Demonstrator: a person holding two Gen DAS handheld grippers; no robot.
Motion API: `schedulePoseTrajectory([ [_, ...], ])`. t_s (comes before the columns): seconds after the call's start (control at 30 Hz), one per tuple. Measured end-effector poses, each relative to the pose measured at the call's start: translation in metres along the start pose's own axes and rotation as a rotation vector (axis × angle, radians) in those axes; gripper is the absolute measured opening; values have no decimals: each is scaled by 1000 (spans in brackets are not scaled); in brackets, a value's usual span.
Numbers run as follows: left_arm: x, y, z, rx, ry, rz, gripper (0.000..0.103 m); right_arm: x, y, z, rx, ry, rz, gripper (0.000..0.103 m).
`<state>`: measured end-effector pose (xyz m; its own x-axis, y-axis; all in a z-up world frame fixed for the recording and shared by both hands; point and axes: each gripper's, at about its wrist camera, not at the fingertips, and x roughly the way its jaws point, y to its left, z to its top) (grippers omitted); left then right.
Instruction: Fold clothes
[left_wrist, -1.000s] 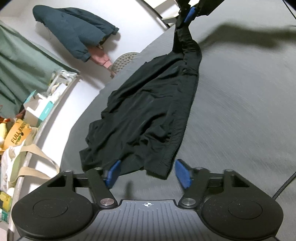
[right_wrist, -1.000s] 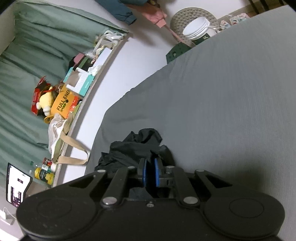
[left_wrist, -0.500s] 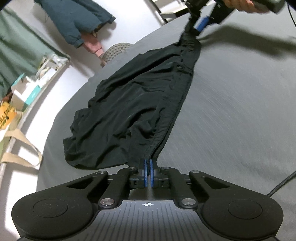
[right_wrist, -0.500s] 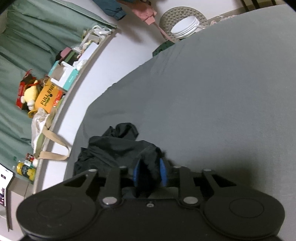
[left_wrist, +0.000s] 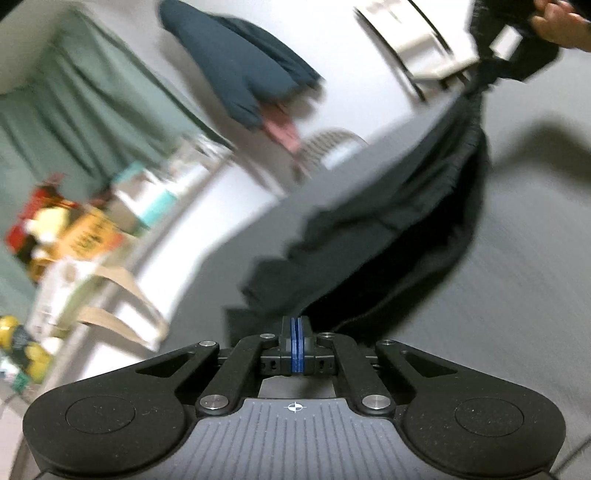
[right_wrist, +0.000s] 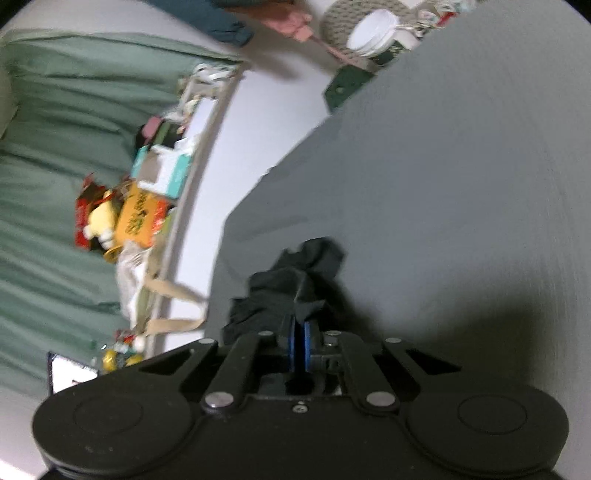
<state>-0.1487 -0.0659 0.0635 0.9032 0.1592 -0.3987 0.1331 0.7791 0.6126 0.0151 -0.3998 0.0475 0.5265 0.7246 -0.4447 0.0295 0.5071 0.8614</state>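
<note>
Grey bedsheet (left_wrist: 517, 295) fills rm; green curtain (right_wrist: 55, 147) at 9 o'clock, cluttered shelf (right_wrist: 162, 173) beside. Black garment (left_wrist: 406, 221) stretched above the sheet btwn left gripper (left_wrist: 296, 334) and right gripper (right_wrist: 299, 343), both clamped on its ends.

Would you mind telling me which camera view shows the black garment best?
The left wrist view: the black garment hangs stretched between the left gripper and the right gripper, though motion-blurred. The right wrist view shows only a bunched end at its own gripper.
</note>
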Motion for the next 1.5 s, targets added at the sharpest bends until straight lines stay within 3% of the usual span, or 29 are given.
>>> schedulePoseTrajectory([
  [0.1,-21,10,8,-20,-72,54,1,-30,21,-11,-10,-19,65,4],
  [0.27,-73,34,34,-15,-192,124,1,-100,51,-34,-31,-128,212,4],
  [0.4,-117,72,73,8,-301,193,1,-152,69,-48,-46,-223,351,4],
  [0.5,-139,101,104,-28,-370,194,1,-178,88,-50,-102,-295,404,4],
  [0.57,-139,114,122,-34,-388,177,1,-181,94,-42,-122,-325,371,4],
  [0.7,-98,129,153,-28,-324,89,1,-165,97,-11,-102,-340,264,4],
  [0.83,-57,141,189,5,-282,105,1,-152,108,29,-106,-363,125,4],
  [0.97,-61,162,218,-66,-332,109,1,-170,129,42,-150,-433,153,4],
  [1.03,-63,161,220,-65,-325,60,1,-176,129,40,-157,-442,141,4],
  [1.1,-58,147,210,-66,-299,-37,1,-177,118,36,-157,-445,64,4],
  [1.3,-36,62,153,-182,-246,-476,2,-167,33,13,-13,-443,-105,5],
  [1.4,-27,0,130,-151,-224,-589,23,-168,-7,-1,47,-477,-163,5],
  [1.47,-20,-38,123,-87,-223,-602,59,-174,-30,-8,94,-507,-191,6],
  [1.5,-16,-57,121,-56,-230,-597,66,-179,-38,-7,118,-523,-196,6],
])
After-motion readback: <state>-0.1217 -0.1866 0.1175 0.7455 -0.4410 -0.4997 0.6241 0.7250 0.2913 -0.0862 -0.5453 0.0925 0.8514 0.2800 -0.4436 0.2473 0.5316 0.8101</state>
